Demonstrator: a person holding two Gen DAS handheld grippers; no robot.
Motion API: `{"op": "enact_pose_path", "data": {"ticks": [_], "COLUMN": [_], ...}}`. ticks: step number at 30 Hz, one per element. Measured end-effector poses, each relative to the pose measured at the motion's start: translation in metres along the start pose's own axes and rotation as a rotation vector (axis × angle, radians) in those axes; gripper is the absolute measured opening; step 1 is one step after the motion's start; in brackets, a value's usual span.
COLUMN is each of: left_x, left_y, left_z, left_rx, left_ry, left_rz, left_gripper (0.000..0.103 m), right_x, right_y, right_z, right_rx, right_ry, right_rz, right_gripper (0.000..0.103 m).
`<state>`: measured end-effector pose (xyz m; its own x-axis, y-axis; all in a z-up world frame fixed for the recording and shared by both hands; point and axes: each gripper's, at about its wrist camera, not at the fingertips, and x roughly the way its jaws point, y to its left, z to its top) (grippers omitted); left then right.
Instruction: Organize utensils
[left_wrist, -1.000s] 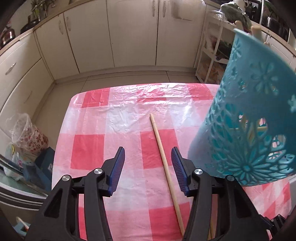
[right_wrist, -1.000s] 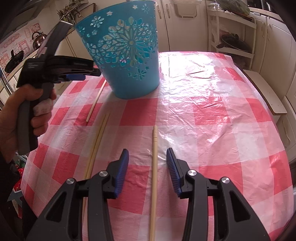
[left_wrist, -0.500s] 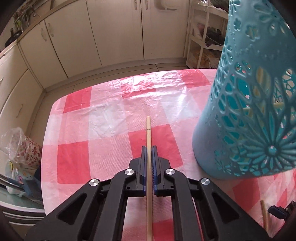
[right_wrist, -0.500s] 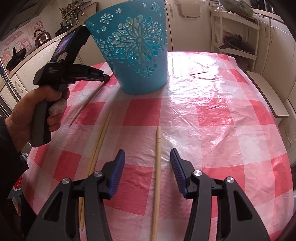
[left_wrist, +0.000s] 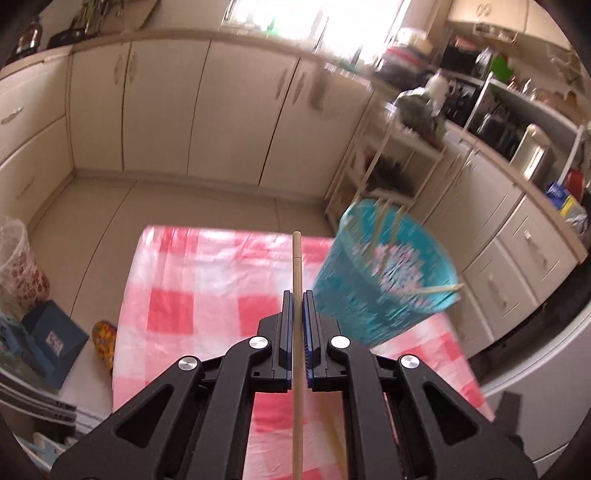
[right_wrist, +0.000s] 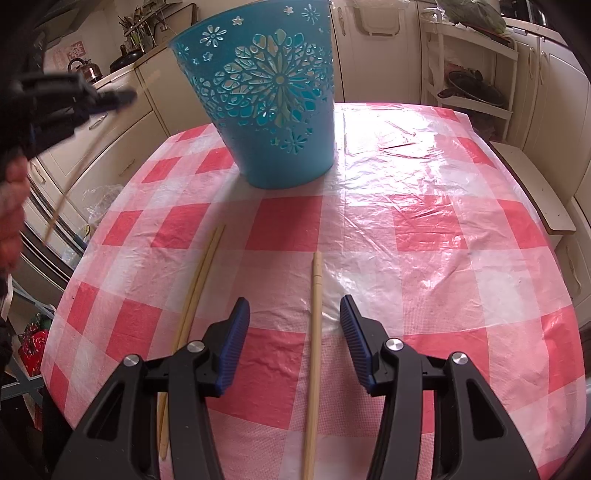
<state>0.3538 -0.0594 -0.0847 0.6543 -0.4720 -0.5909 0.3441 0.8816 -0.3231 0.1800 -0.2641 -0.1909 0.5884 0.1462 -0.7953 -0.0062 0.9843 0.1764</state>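
Observation:
My left gripper (left_wrist: 297, 295) is shut on a wooden chopstick (left_wrist: 297, 258) and holds it in the air above the checked table. In the right wrist view it (right_wrist: 122, 98) is blurred at the upper left, with that chopstick (right_wrist: 61, 206) hanging below it. The blue cut-out basket (left_wrist: 384, 280) stands to the right of the left gripper, with chopsticks inside; it (right_wrist: 266, 96) also shows at the table's far side. My right gripper (right_wrist: 294, 314) is open, low over the table, its jaws either side of a single chopstick (right_wrist: 316, 332). A pair of chopsticks (right_wrist: 195, 291) lies to its left.
The table has a red and white checked plastic cloth (right_wrist: 424, 229). Cream kitchen cabinets (left_wrist: 166, 110) and a white shelf rack (right_wrist: 476, 74) stand beyond it. A bench (right_wrist: 532, 184) runs along the table's right side. Bags and a blue box (left_wrist: 51, 339) sit on the floor at the left.
My left gripper closed on the chopstick by the basket and has lifted it off the table, swinging upward. My right gripper stayed open over the single chopstick.

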Motion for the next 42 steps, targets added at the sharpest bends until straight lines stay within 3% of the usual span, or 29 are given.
{"op": "enact_pose_path", "data": {"ticks": [4,6,11,13,19,26,27,28,30,31,36,42], "left_x": [-0.026,-0.020,0.017,0.032,0.070,0.073,0.068,0.062,0.042,0.029,-0.021,-0.021], "left_y": [-0.049,-0.070,-0.102,-0.109,-0.106,-0.090,-0.089,-0.087,-0.080,-0.075,-0.040,0.019], "left_z": [0.053,0.068,0.093,0.098,0.084,0.052,0.047,0.041,0.029,0.022,-0.026,-0.104], "left_rx": [0.028,0.043,0.064,0.067,0.089,0.118,0.121,0.122,0.117,0.112,0.078,-0.022], "left_ry": [-0.223,-0.290,-0.401,-0.412,-0.344,-0.250,-0.238,-0.231,-0.251,-0.272,-0.259,-0.087], "left_rz": [-0.069,-0.071,0.041,0.081,0.150,0.178,0.181,0.190,0.242,0.265,0.321,0.381], "left_gripper": [0.005,0.005,0.005,0.005,0.005,0.008,0.019,0.041,0.073,0.082,0.095,0.095], "right_x": [0.000,0.000,0.000,0.000,0.000,0.001,0.001,0.000,0.000,0.000,0.000,-0.001], "right_y": [0.000,0.000,0.000,-0.001,0.000,0.000,-0.001,-0.001,-0.001,-0.001,0.000,0.000], "right_z": [0.000,0.000,0.000,0.000,0.001,0.001,0.001,0.001,0.001,0.001,0.000,-0.001], "right_rx": [0.000,-0.001,0.001,0.002,-0.001,0.000,-0.001,-0.001,-0.001,0.000,0.000,0.005], "right_ry": [0.000,-0.001,0.000,0.001,0.003,0.003,0.002,0.002,0.002,0.002,0.000,-0.006], "right_rz": [-0.002,-0.002,0.002,0.005,0.014,0.014,0.014,0.013,0.013,0.014,0.012,0.002], "right_gripper": [0.050,0.050,0.050,0.050,0.053,0.053,0.053,0.053,0.053,0.053,0.053,0.053]}}
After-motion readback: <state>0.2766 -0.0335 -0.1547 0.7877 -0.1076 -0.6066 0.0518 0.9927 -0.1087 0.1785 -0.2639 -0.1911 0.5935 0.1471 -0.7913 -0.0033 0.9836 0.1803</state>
